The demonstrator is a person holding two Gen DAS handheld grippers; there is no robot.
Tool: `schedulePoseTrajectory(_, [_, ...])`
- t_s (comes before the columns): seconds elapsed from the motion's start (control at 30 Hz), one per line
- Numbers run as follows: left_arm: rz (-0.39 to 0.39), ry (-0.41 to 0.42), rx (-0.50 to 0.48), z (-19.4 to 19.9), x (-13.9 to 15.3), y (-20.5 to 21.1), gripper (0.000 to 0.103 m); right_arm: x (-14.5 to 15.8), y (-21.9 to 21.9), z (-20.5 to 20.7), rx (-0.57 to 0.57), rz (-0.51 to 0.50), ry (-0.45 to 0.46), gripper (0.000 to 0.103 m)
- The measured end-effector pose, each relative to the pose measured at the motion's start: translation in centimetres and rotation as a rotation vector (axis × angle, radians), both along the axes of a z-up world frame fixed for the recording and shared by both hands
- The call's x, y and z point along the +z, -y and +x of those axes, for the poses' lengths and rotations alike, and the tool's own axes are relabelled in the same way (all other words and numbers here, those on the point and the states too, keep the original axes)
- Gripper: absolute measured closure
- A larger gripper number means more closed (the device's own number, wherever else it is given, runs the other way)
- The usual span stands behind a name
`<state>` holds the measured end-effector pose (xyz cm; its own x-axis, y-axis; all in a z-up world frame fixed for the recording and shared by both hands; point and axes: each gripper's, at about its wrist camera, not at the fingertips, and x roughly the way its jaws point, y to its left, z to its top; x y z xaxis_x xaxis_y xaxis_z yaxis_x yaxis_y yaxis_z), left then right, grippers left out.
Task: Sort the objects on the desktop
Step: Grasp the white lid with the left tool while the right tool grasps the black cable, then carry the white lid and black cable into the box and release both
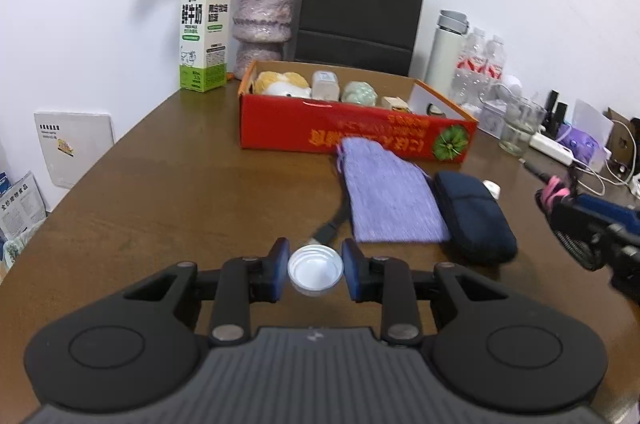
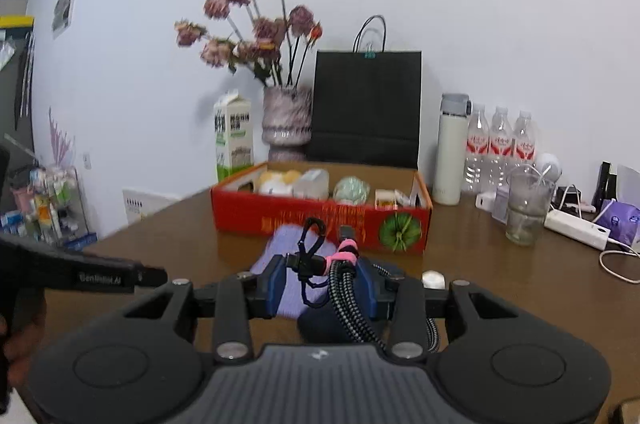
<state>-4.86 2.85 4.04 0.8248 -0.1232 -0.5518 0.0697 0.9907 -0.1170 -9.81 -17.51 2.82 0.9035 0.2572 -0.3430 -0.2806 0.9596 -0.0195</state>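
My left gripper [image 1: 315, 271] has its blue pads on either side of a white bottle cap [image 1: 315, 270], low over the brown table [image 1: 180, 192]. My right gripper [image 2: 324, 284] is shut on a braided black cable bundle tied with a pink strap [image 2: 343, 256], held above the table; it also shows at the right edge of the left wrist view [image 1: 588, 224]. A red cardboard box [image 1: 352, 128] holding a plush toy and several small items stands ahead. A purple cloth pouch [image 1: 390, 204] and a dark blue case [image 1: 474, 220] lie in front of it.
A milk carton [image 1: 205, 36], a vase of dried flowers [image 1: 262, 24] and a black paper bag [image 1: 360, 12] stand along the wall. A white flask [image 1: 446, 48], water bottles [image 1: 480, 64], a glass [image 1: 518, 128] and a power strip [image 1: 552, 146] sit at the right.
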Motion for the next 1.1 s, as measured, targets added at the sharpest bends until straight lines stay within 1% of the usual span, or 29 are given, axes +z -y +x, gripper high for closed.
schedulePoseTrajectory(0.17, [0.007,0.001,-0.024,-1.8,0.1,0.9,0.074,-0.1,-0.1,-2.0,0.013,0.011,-0.007,0.067])
schedulePoseTrajectory(0.47, [0.011,0.032,-0.045,-3.3,1.0,1.2,0.074,1.0,0.3,-4.0,0.005,0.007,0.042,0.067])
schedulePoseTrajectory(0.6, [0.007,0.049,-0.047,-3.0,1.6,1.1,0.074,1.3,0.4,-3.9,0.003,0.009,0.050,0.067])
schedulePoseTrajectory(0.73, [0.011,0.082,-0.053,-1.6,2.5,0.9,0.074,2.0,0.6,-2.5,0.019,0.011,0.056,0.067])
schedulePoseTrajectory(0.83, [0.005,0.116,-0.072,0.7,3.9,0.5,0.074,3.1,0.9,-0.5,0.030,0.023,0.072,0.067])
schedulePoseTrajectory(0.9, [-0.011,0.130,-0.097,3.5,5.2,0.0,0.074,4.2,1.2,1.7,0.038,0.037,0.086,0.067])
schedulePoseTrajectory(0.97, [-0.027,0.107,-0.132,7.1,6.2,-0.1,0.074,5.6,1.7,4.9,0.059,0.059,0.092,0.067])
schedulePoseTrajectory(1.03, [-0.006,0.089,-0.135,11.2,7.2,-0.1,0.074,6.7,2.2,8.3,0.084,0.087,0.085,0.067])
schedulePoseTrajectory(1.1, [-0.016,0.055,-0.125,15.3,8.0,-0.4,0.074,7.7,2.5,12.7,0.116,0.122,0.055,0.066])
